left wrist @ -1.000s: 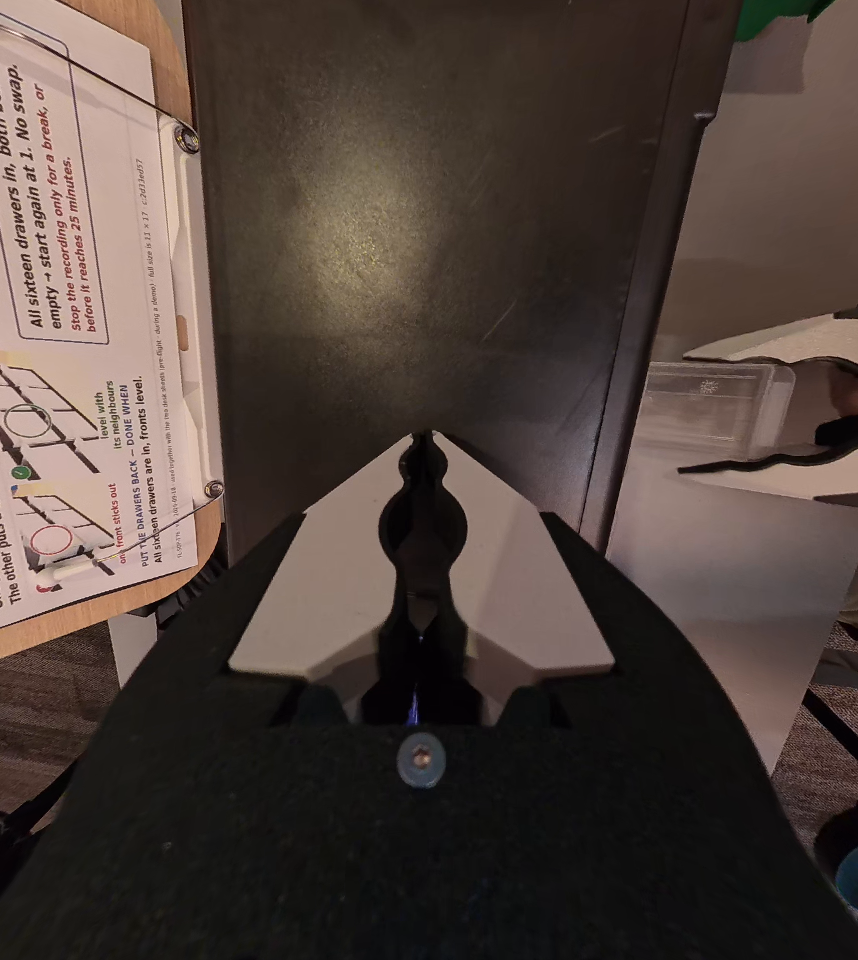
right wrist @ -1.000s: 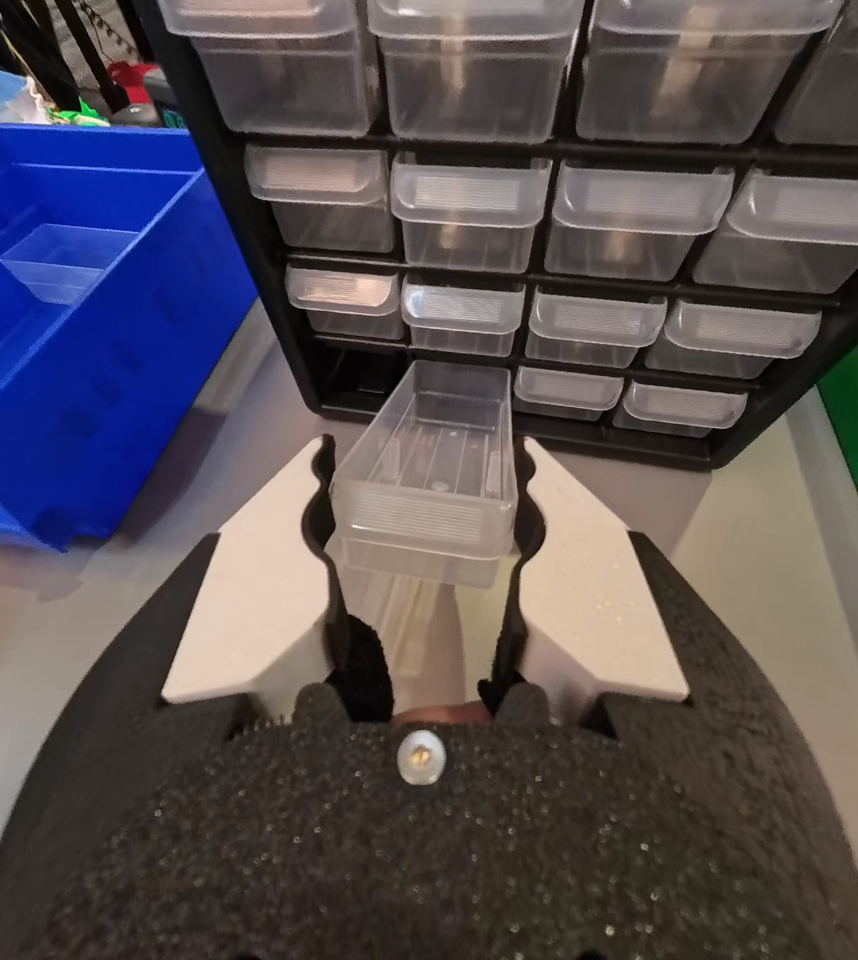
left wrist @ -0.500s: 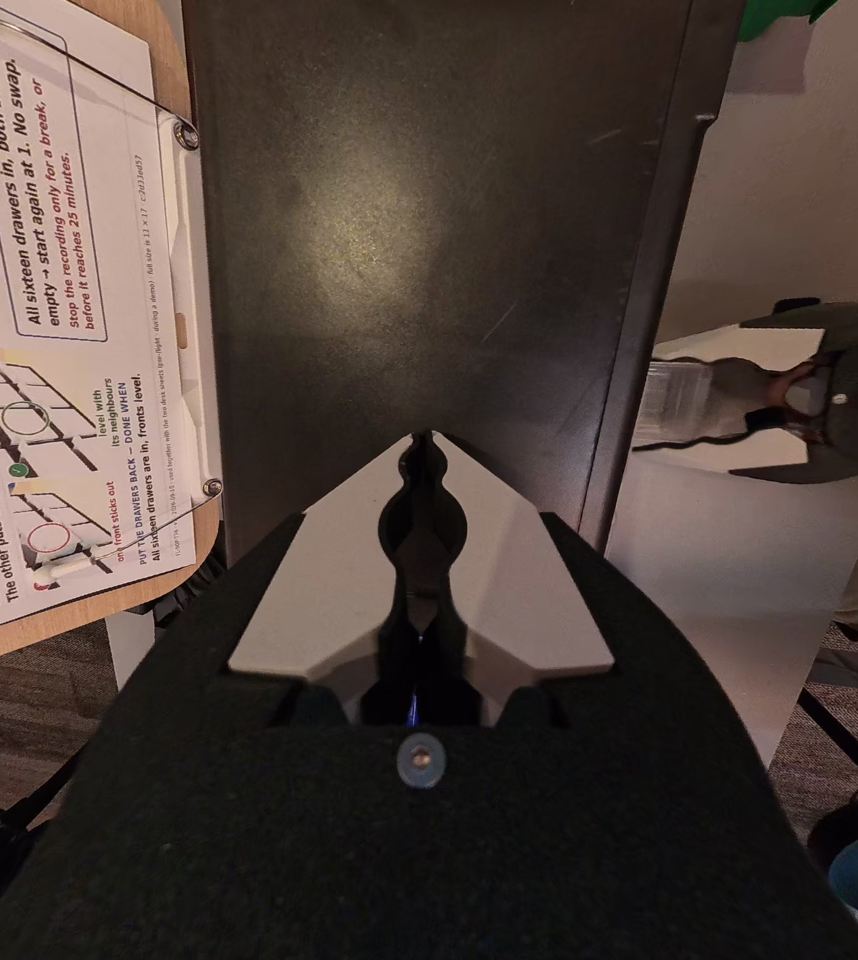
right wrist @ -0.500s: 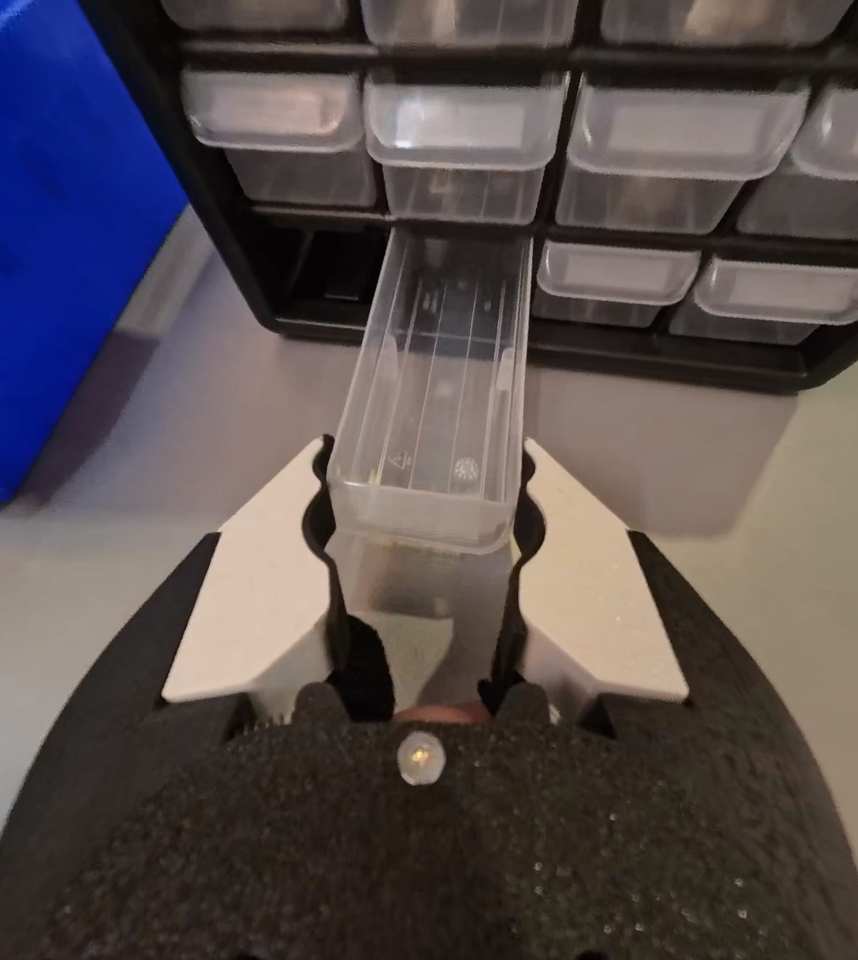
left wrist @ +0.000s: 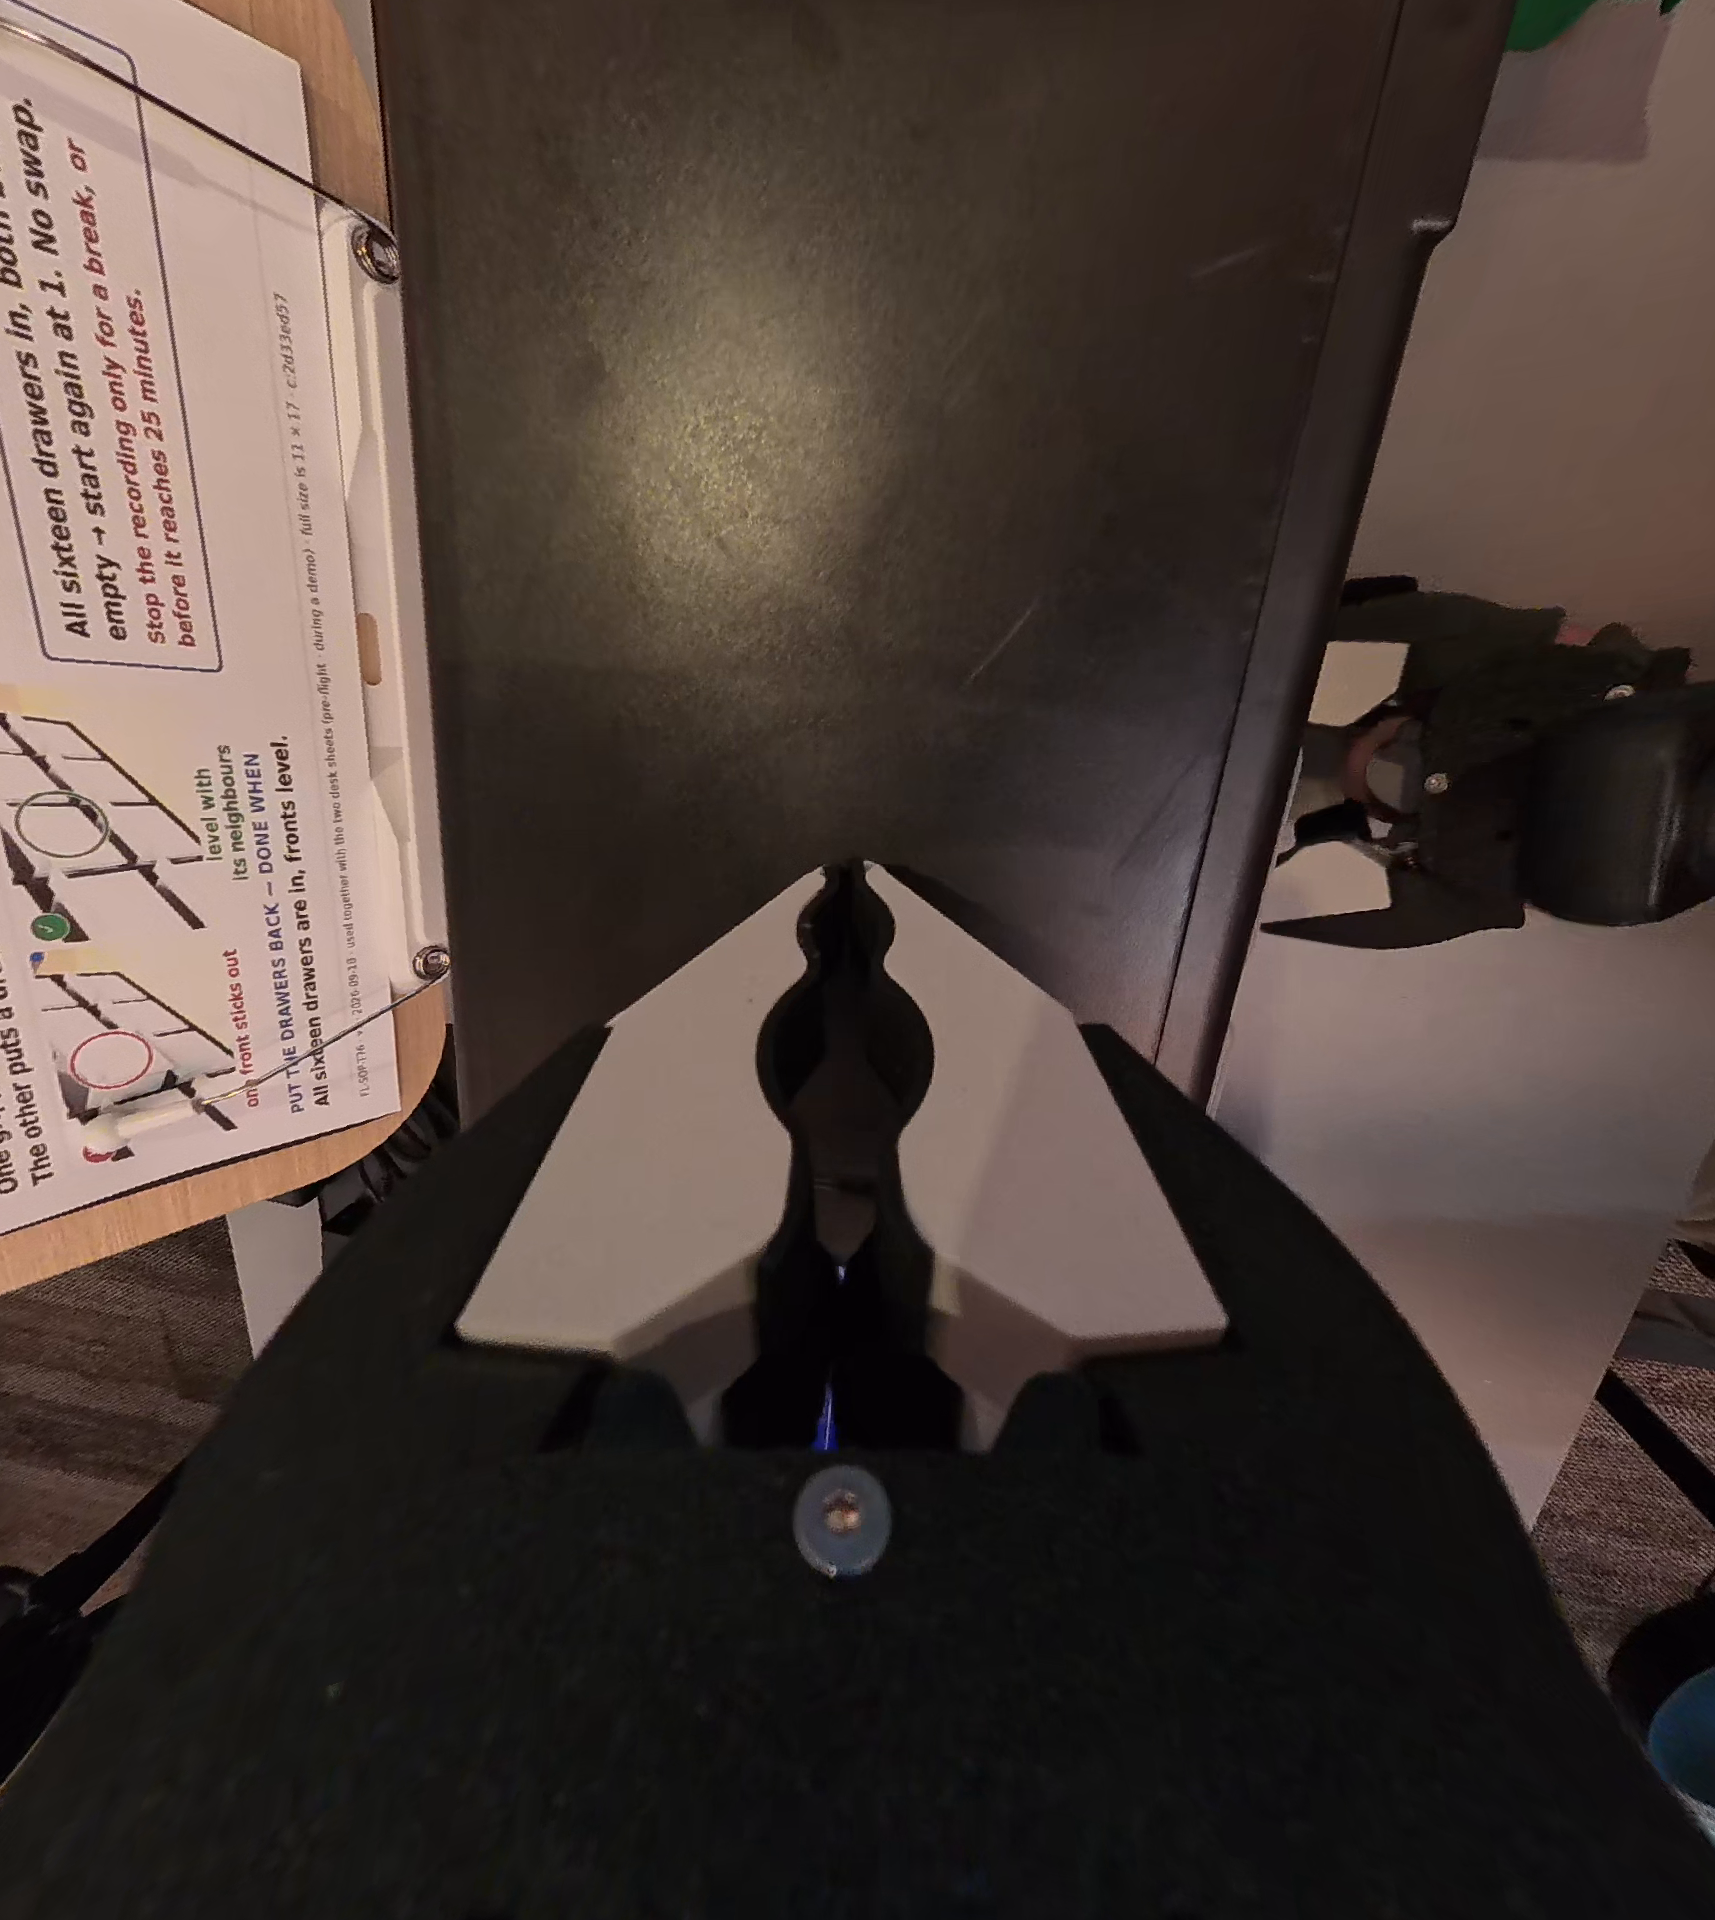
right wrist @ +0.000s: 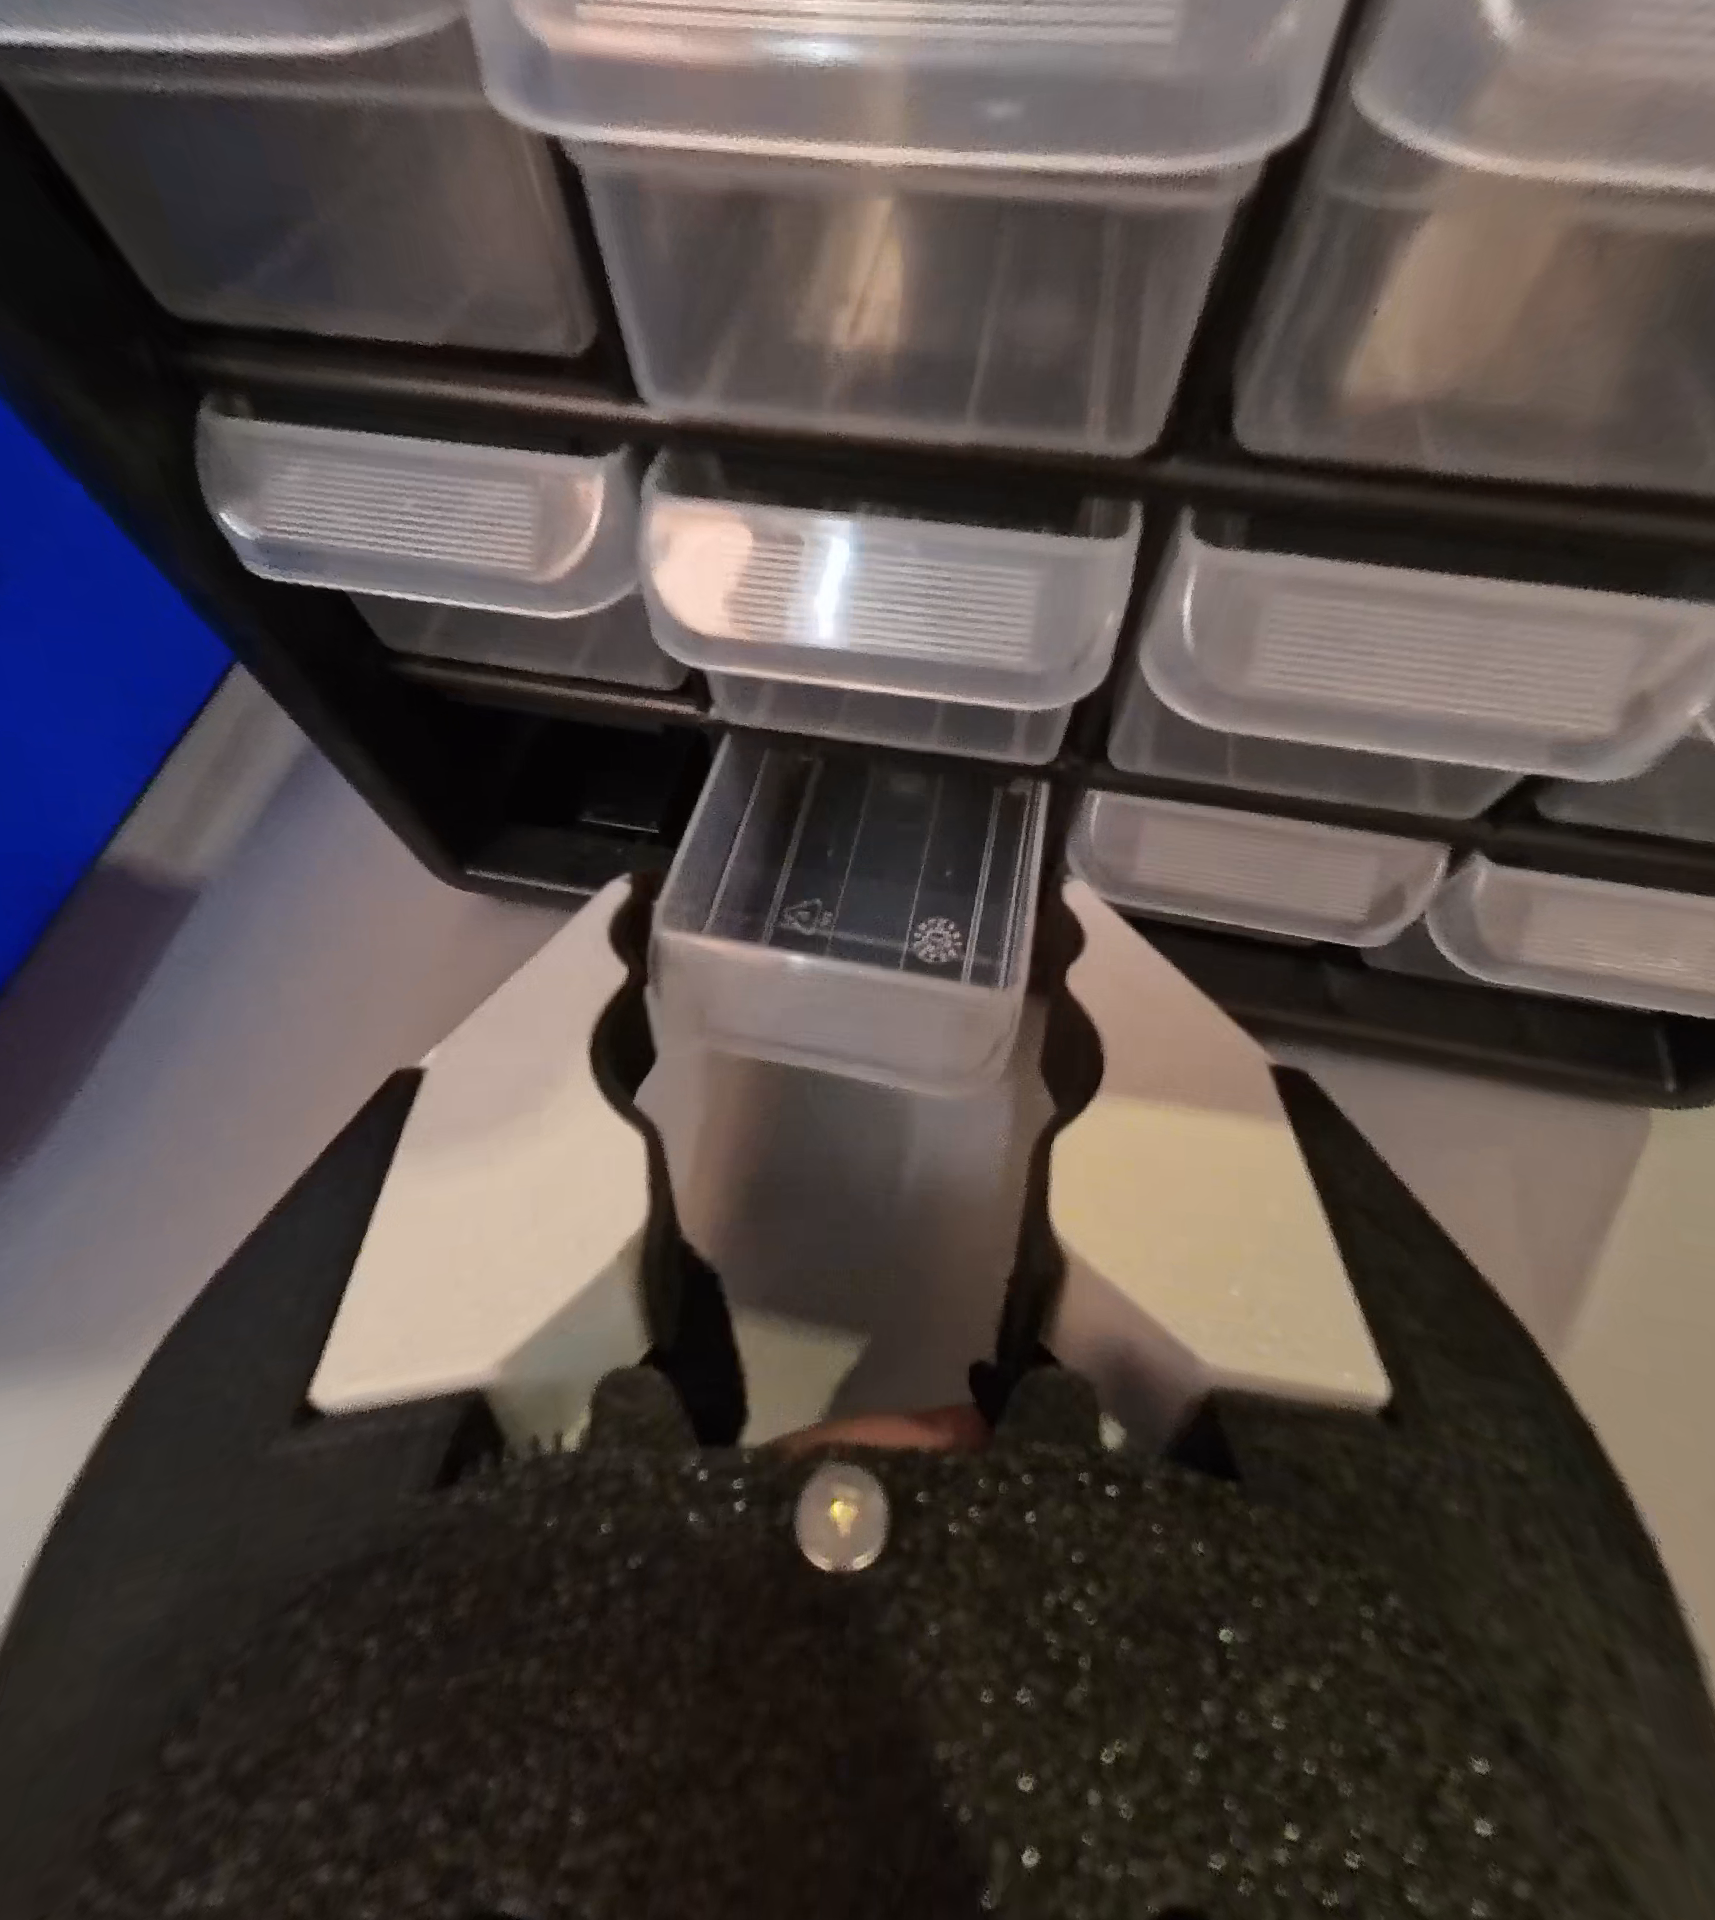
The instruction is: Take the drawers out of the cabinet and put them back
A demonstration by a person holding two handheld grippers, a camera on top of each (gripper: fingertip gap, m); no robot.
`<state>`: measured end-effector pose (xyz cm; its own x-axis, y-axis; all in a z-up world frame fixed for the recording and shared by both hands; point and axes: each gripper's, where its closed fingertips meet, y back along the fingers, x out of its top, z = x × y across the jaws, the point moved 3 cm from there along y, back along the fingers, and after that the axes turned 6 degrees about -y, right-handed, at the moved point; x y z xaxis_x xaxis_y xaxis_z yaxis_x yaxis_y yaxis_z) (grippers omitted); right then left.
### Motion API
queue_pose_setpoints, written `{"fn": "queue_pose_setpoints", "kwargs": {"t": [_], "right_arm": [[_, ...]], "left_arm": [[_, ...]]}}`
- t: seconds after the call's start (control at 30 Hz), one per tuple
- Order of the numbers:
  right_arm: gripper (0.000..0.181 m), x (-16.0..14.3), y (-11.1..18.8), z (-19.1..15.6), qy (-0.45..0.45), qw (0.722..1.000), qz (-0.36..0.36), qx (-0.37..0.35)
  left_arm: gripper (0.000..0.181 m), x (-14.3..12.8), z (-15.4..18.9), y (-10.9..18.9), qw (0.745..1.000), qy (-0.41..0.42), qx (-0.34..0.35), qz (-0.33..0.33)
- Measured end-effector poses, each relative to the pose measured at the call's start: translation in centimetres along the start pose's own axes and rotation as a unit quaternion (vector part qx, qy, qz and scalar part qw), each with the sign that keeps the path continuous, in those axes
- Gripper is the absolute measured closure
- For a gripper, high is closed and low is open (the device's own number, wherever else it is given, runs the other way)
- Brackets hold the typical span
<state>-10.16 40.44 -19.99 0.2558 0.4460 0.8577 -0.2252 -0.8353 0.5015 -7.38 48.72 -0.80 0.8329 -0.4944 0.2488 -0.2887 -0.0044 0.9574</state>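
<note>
Drawer sits half inside cabinet (blue bin beside).

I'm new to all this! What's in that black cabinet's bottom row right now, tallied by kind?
Empty slot: 1
Half-inserted drawer, gripped by the right claw: 1
Pushed-in drawers: 2
Total: 4

A printed instruction sheet lies clipped on a wooden board; a blue bin stands left.

Closed left tongs rest on the black cabinet top.
</note>
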Motion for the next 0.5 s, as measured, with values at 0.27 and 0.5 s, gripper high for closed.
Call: {"fn": "queue_pose_setpoints", "kwargs": {"t": [0.27,0.5], "right_arm": [[0.121,-2.8,6.2,-0.6,-0.019,0.999,0.023,0.031],[0.158,-1.9,4.0,-0.5,-0.049,0.999,-0.006,0.004]], "left_arm": [[0.181,0.0,-0.1,0.0,1.0,0.008,-0.016,0.013],[0.181,-0.1,-0.1,0.0,0.999,0.016,-0.015,0.028]]}}
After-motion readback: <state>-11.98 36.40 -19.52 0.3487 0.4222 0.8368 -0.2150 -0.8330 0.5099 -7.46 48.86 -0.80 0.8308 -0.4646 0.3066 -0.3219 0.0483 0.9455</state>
